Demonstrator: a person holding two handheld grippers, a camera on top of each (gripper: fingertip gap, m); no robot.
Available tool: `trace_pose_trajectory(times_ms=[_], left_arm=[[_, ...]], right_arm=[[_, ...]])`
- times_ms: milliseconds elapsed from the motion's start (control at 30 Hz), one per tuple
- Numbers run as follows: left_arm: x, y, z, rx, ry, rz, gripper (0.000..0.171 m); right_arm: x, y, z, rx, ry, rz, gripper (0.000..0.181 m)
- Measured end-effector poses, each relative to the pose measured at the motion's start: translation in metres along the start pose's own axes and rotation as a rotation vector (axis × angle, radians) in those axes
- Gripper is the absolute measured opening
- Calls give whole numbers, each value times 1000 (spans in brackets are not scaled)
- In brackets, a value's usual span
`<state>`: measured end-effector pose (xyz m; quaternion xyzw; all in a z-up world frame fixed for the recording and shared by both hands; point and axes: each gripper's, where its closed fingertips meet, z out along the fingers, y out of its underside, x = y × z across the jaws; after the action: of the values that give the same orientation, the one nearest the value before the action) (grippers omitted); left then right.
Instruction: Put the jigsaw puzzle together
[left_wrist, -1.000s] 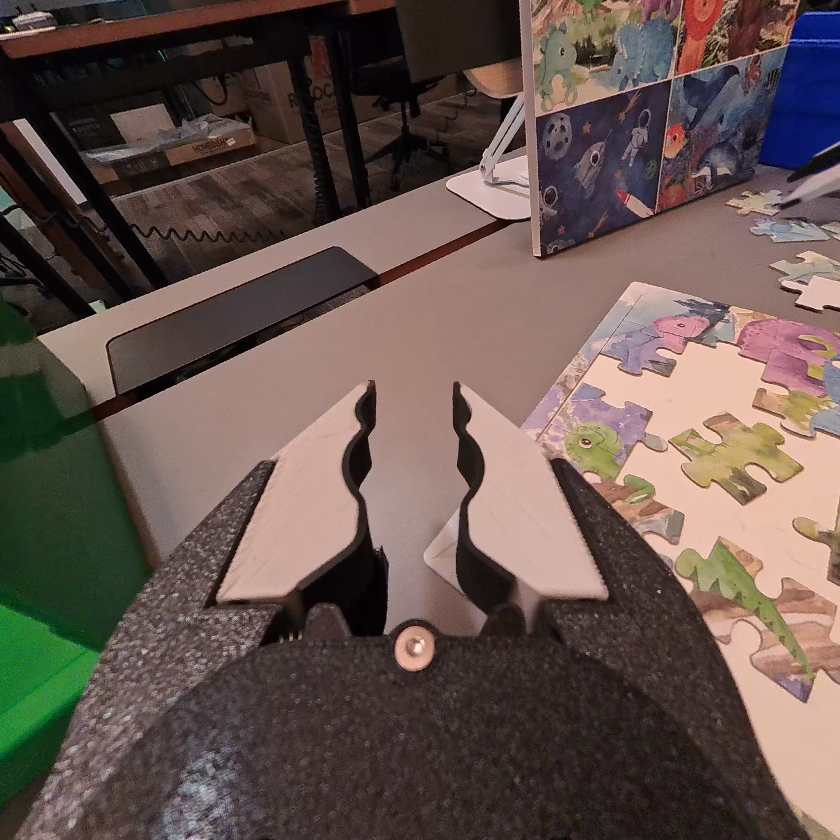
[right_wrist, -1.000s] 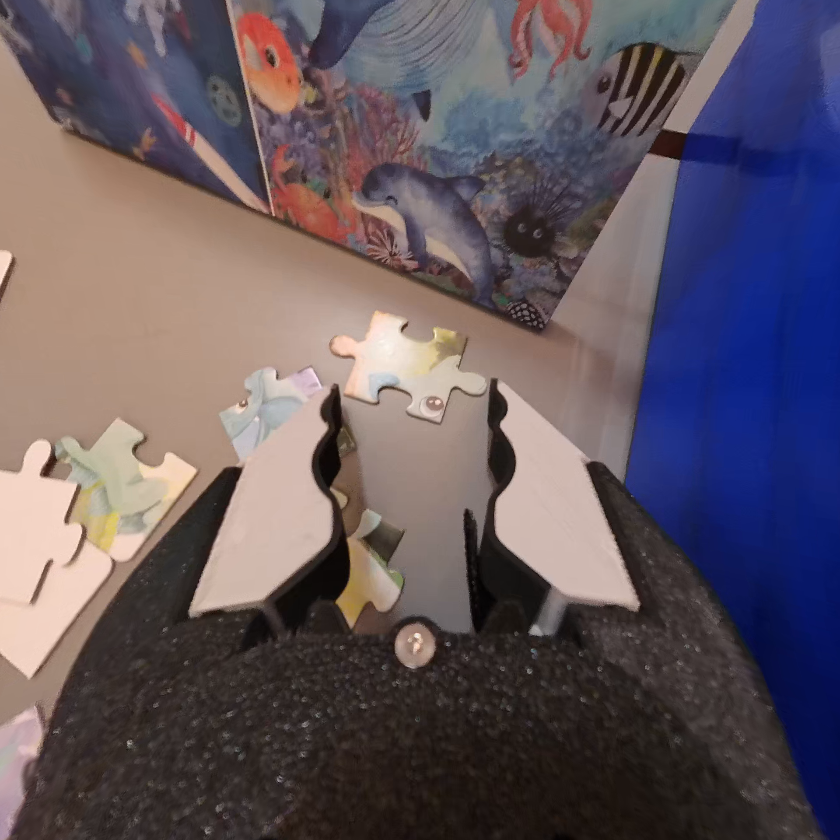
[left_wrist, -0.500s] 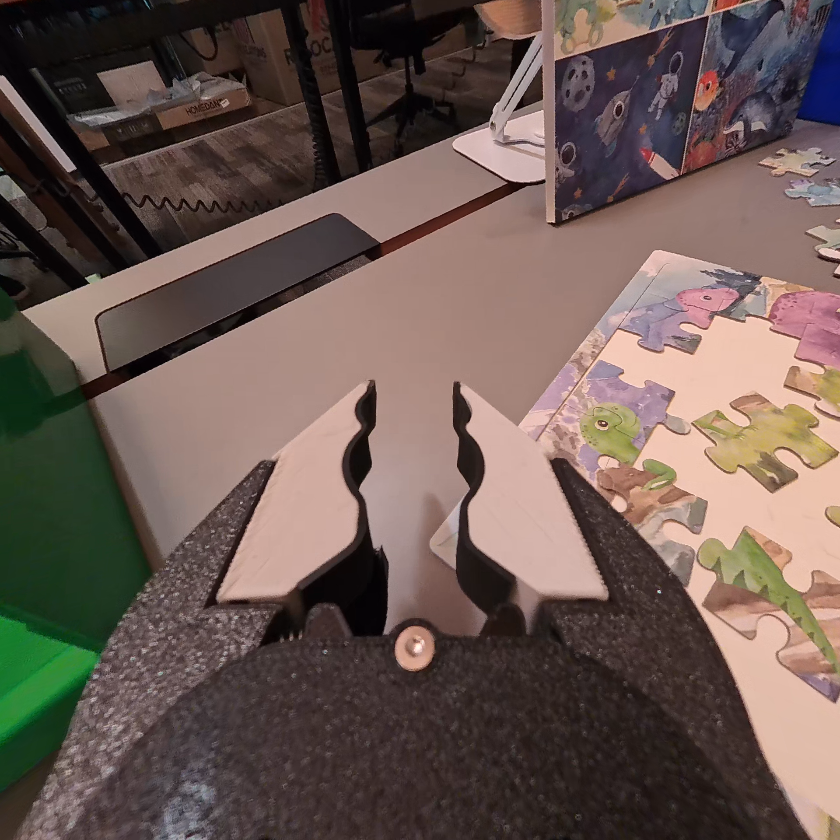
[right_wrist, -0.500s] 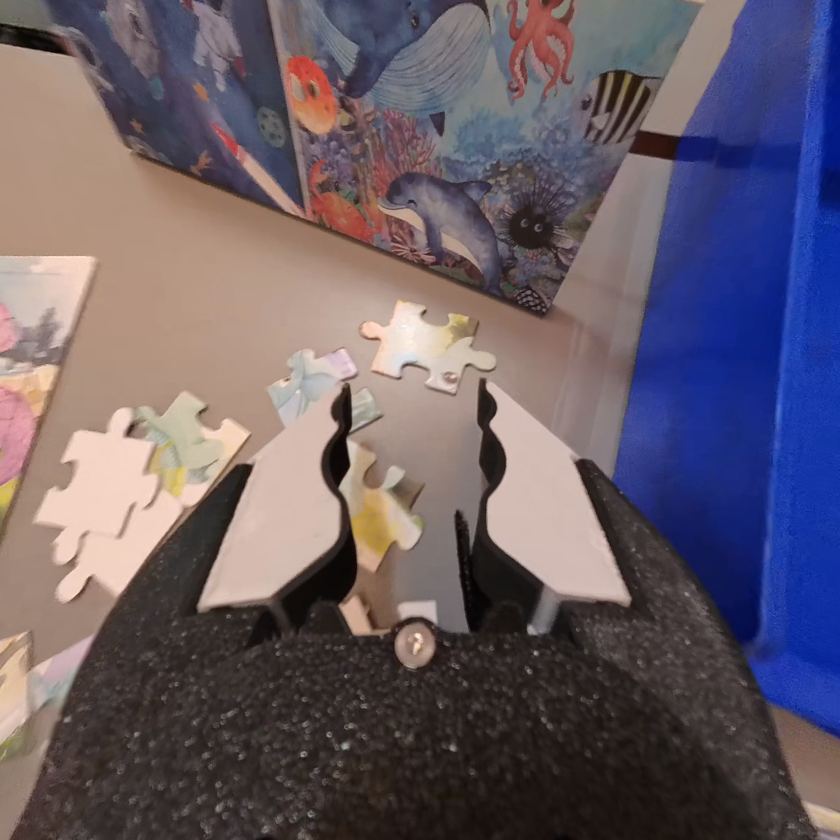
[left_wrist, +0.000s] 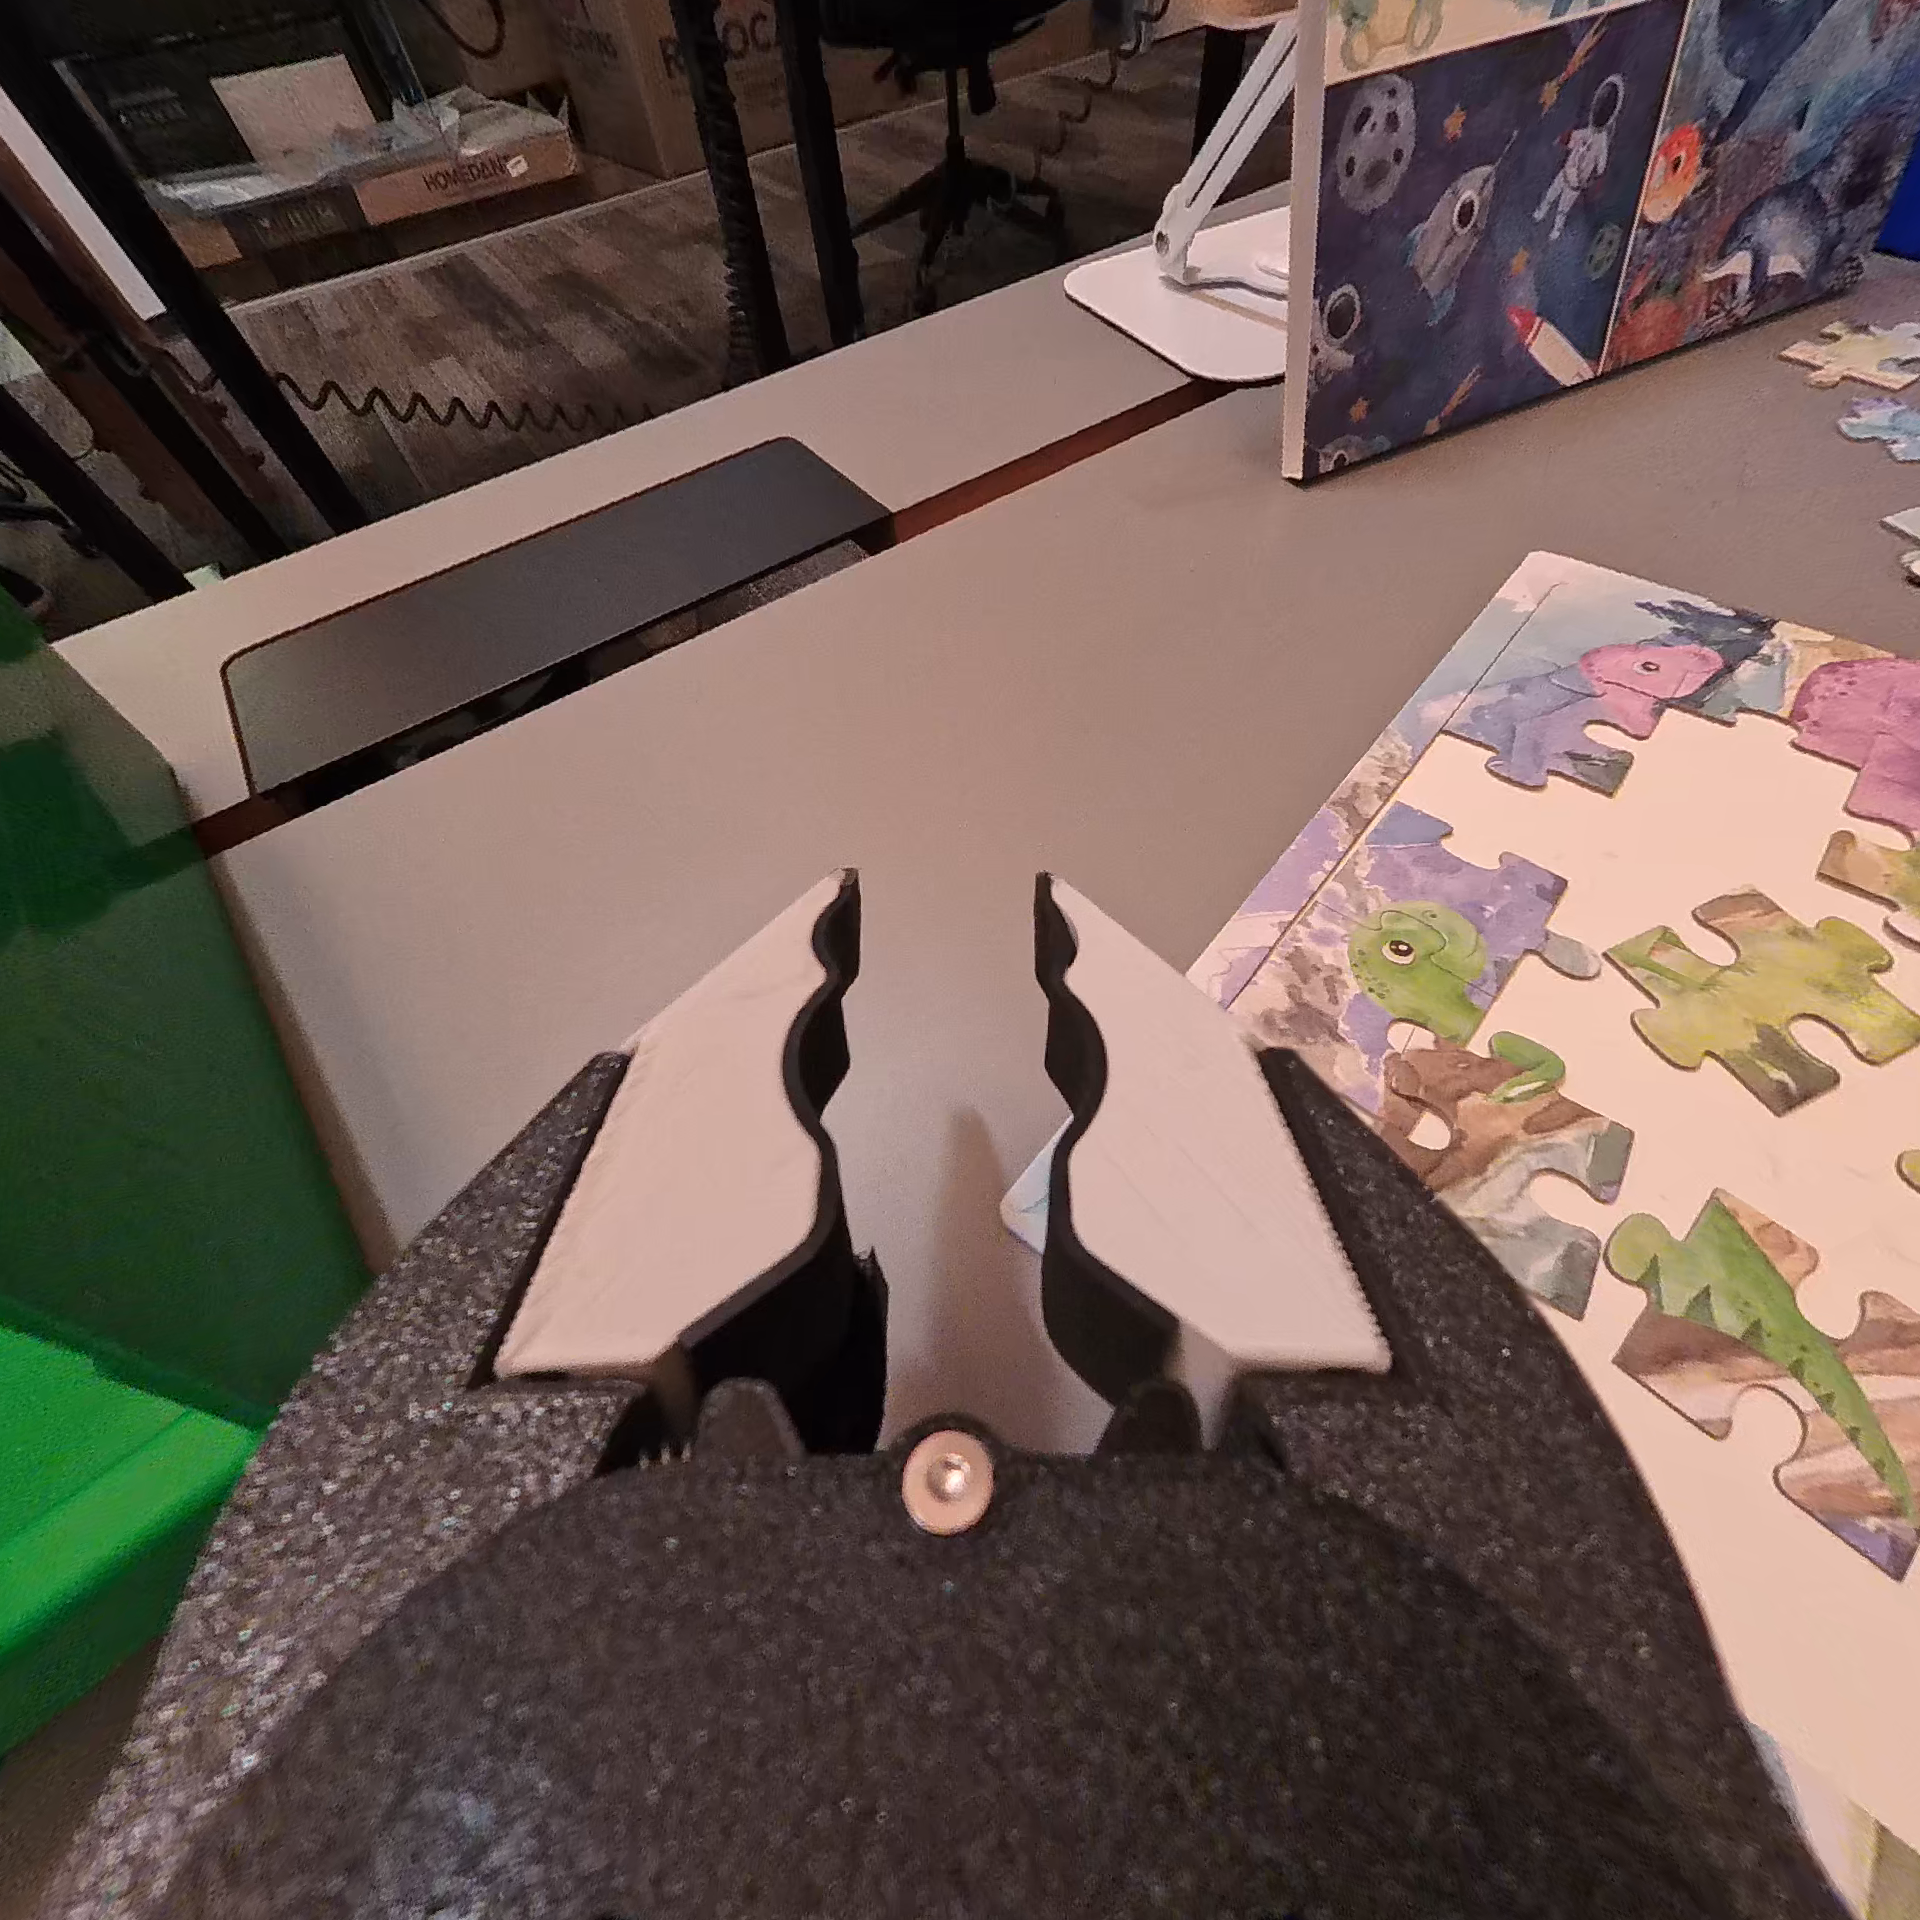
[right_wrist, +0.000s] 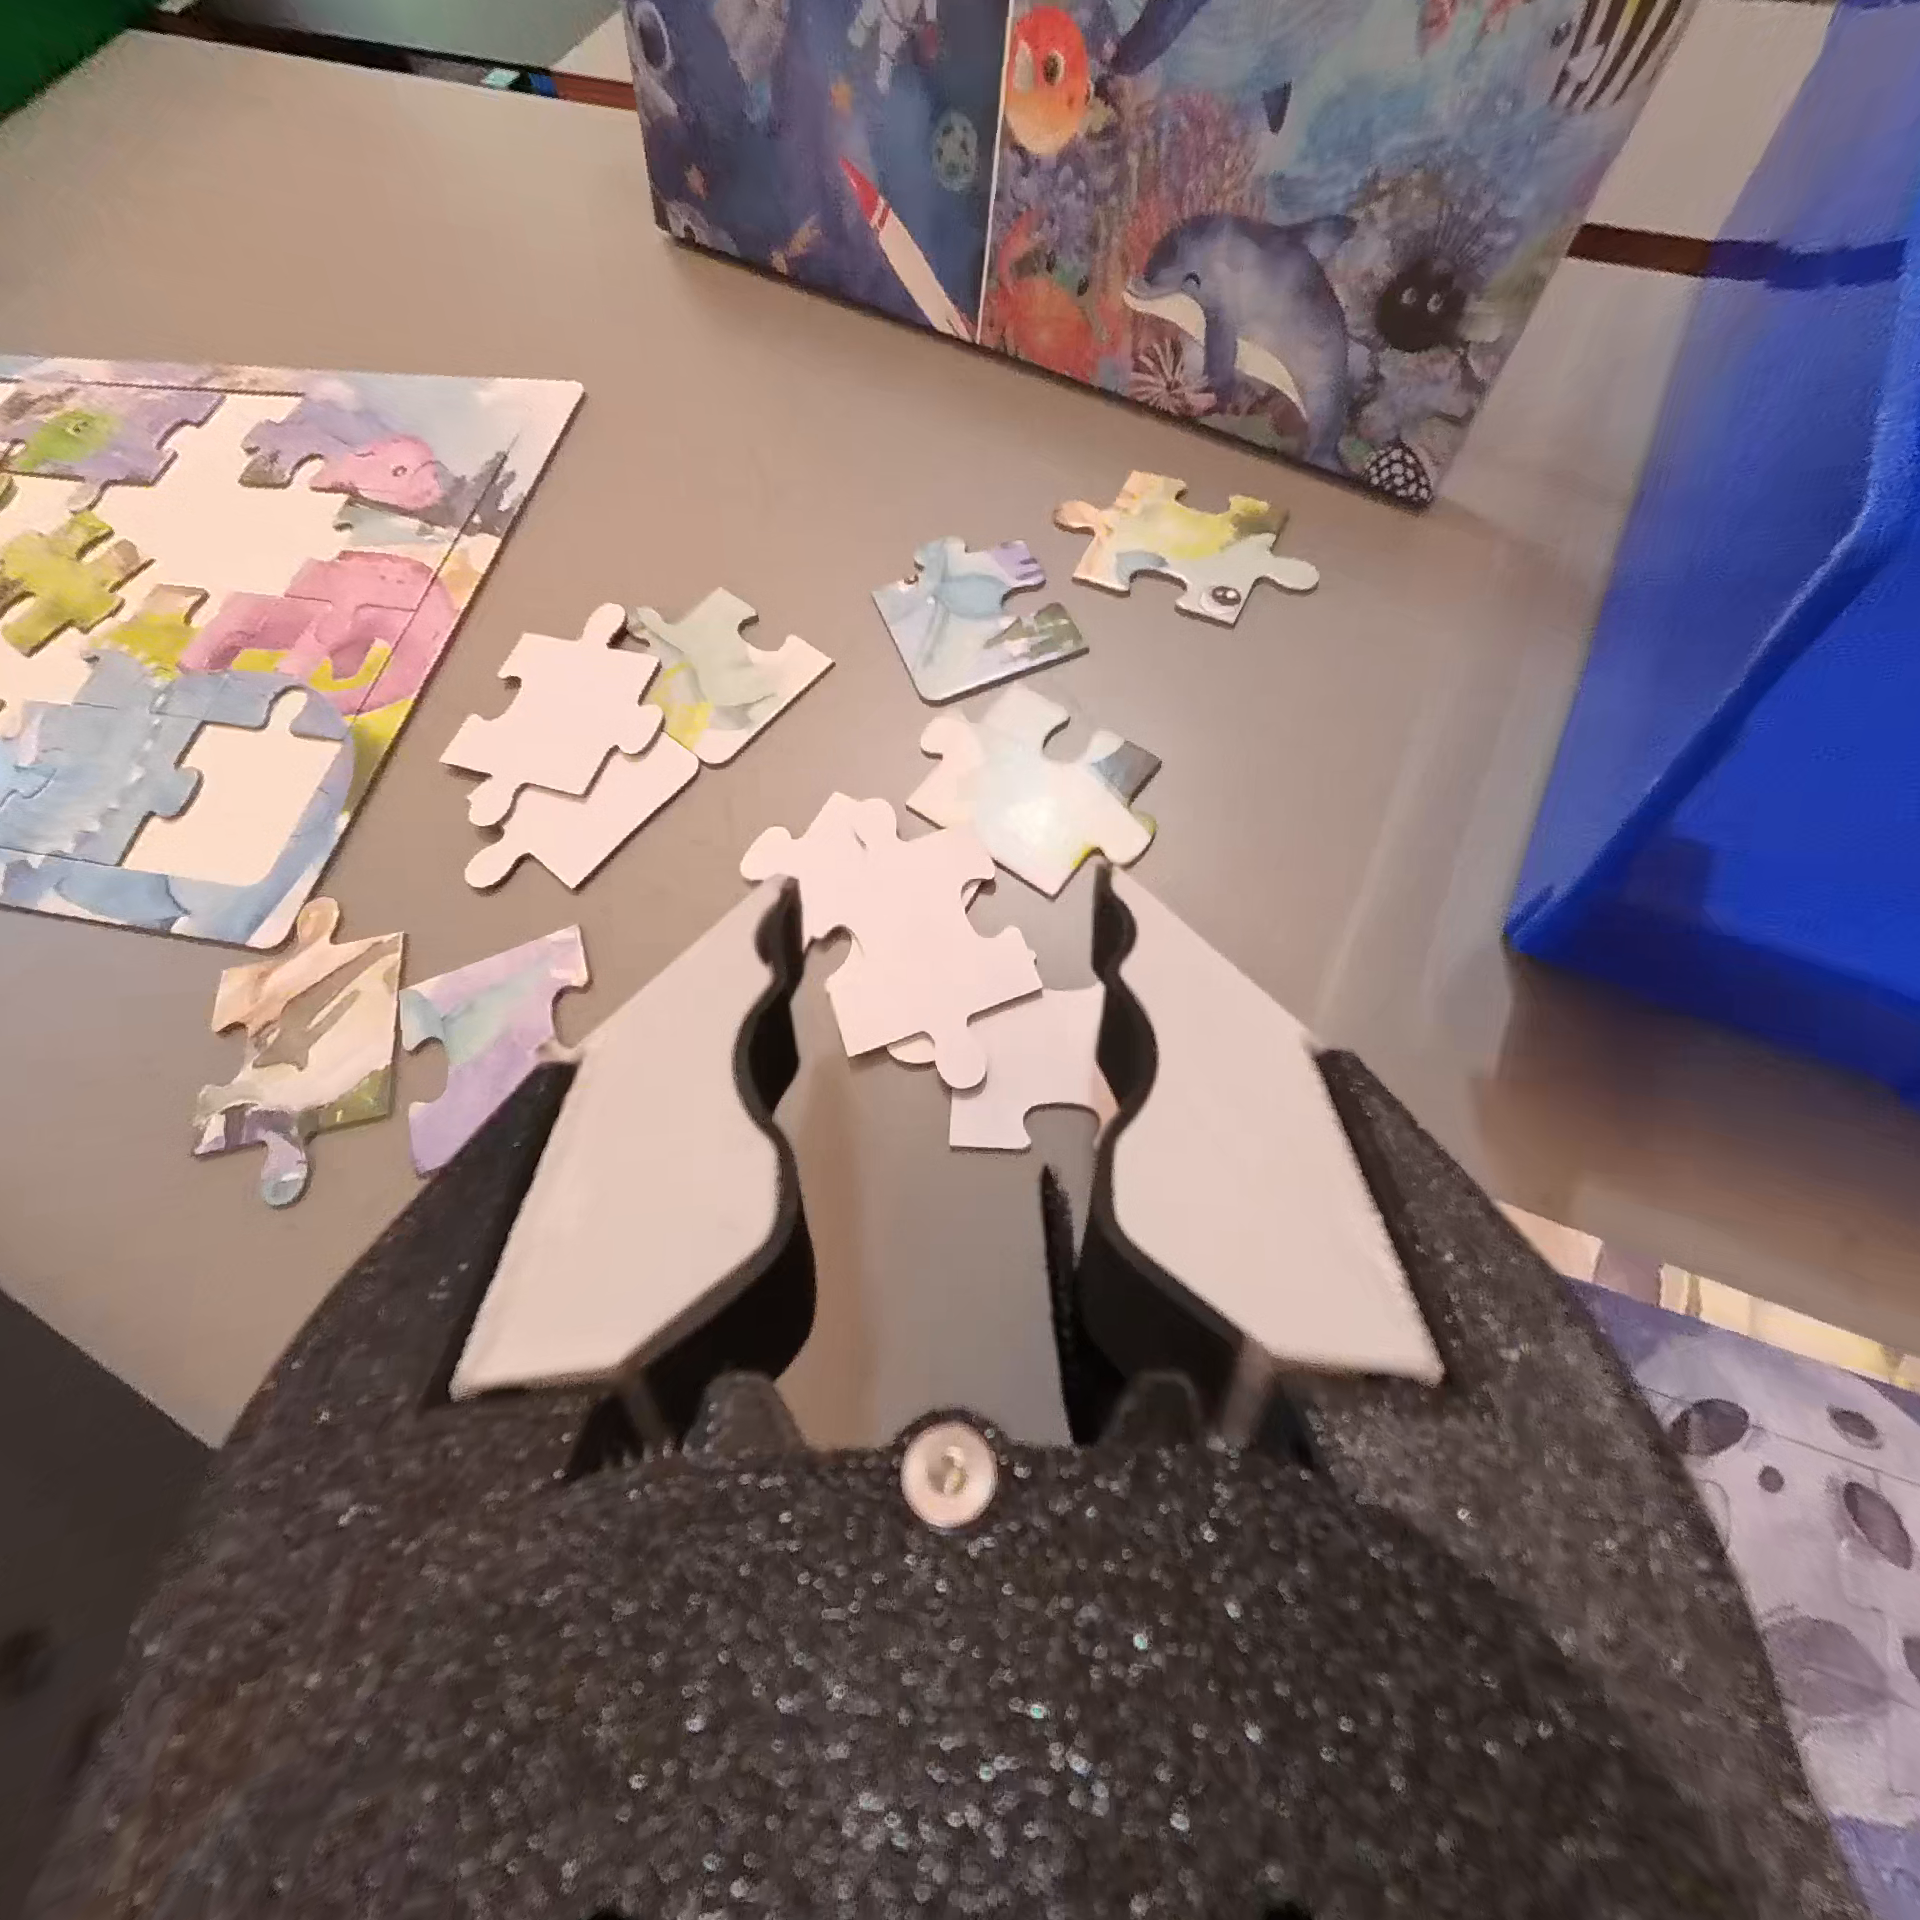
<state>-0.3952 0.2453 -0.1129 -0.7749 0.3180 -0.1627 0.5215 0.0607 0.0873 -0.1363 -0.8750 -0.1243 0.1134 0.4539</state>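
Over the grey table (left_wrist: 935, 727) my left gripper (left_wrist: 945, 883) hangs with jaws parted a narrow way, nothing between them. Just to its right lies the puzzle board (left_wrist: 1496, 623), part filled: a green dinosaur piece (left_wrist: 1423, 956) seated at the near edge, a pink one (left_wrist: 1621, 686) farther along, a loose green piece (left_wrist: 1766, 997) lying in the bare white middle. Green bin (left_wrist: 125, 1143) at my left. Picture box (left_wrist: 1558, 208) upright at the far side of the table, a white stand (left_wrist: 1195, 301) behind it.

My right gripper (right_wrist: 945, 883) is spread wider, empty, above a scatter of loose pieces. A white face-down piece (right_wrist: 914, 956) lies between my fingertips, overlapping a second blank one (right_wrist: 1018, 1081); whether my fingers touch either I cannot tell. Beyond them, a pale blue-and-yellow piece (right_wrist: 1039, 800), a square-cornered blue piece (right_wrist: 977, 623) and a yellow-tinted piece (right_wrist: 1184, 551) near the box. To the left, two more blank pieces (right_wrist: 571, 748) overlap, beside the board's right edge (right_wrist: 499, 499). Two coloured pieces (right_wrist: 301, 1029) sit close to my left finger. Blue bin (right_wrist: 1766, 623) on the right.
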Motion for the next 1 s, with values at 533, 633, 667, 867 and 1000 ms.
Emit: trace_pose_trajectory(times_ms=[533,633,667,867,1000], left_arm=[[24,0,1,-25,125,-14,33],[30,3,2,-40,129,17,33],[32,4,3,-47,133,27,33],[36,7,5,-59,143,45,33],[37,5,4,-52,149,39,33]], right_arm=[[-4,23,-9,-16,-92,-144,69],[-7,34,7,-128,-118,-163,75],[-6,33,11,-140,-110,-180,77],[4,30,11,-127,-78,-157,46],[3,15,-1,-31,-181,16,45]])
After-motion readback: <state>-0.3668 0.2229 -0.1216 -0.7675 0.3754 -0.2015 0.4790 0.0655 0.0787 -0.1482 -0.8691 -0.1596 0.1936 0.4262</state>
